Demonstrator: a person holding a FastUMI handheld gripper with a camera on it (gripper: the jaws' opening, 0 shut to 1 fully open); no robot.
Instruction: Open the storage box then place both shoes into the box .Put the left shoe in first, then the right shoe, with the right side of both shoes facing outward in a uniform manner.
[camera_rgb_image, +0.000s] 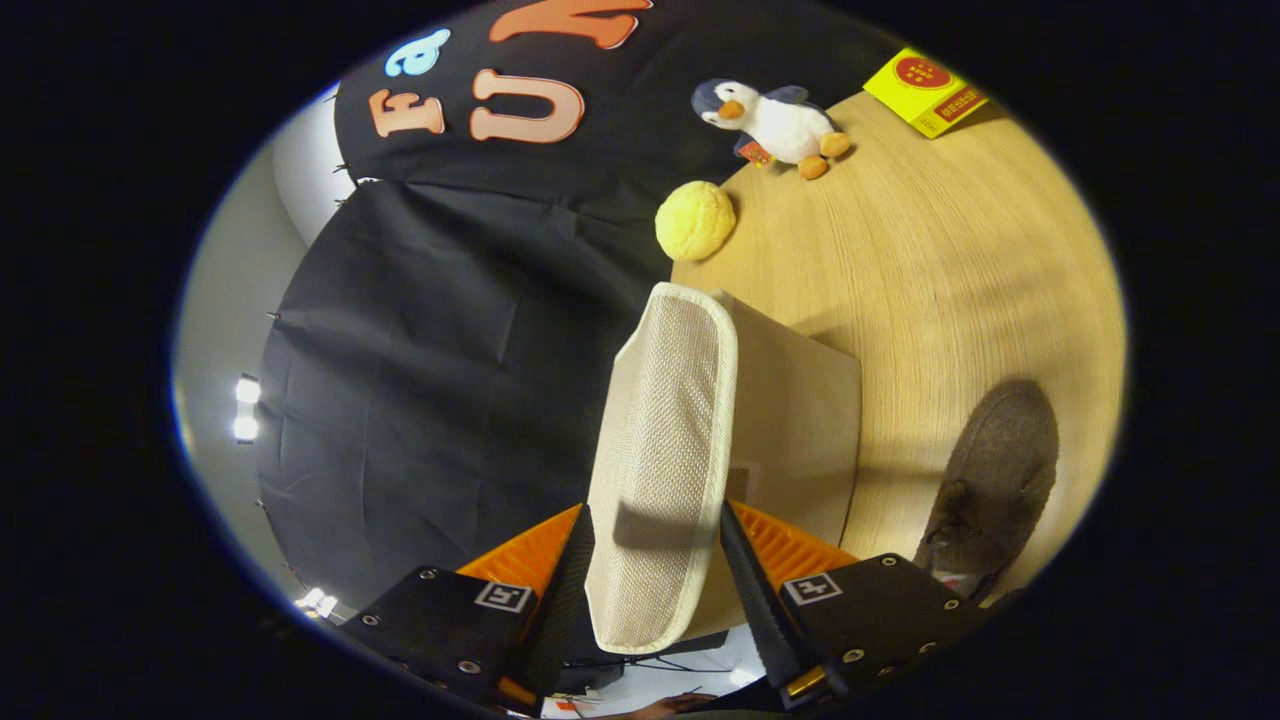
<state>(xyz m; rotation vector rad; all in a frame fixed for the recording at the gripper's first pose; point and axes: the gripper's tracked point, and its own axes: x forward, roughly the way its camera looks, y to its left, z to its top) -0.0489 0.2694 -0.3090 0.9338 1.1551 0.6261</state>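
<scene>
Gripping the storage box's (790, 420) beige woven-mesh lid (662, 460), the tool (655, 560) is closed on it.

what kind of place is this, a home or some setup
Likely a staged recording booth, not a home: black cloth wall, light wooden table with a plush penguin toy, gripper holding a beige mesh lid.

gripper (655, 575) | rolled sideways | fingers clamped (both pressing) on lid (665, 440)
</scene>
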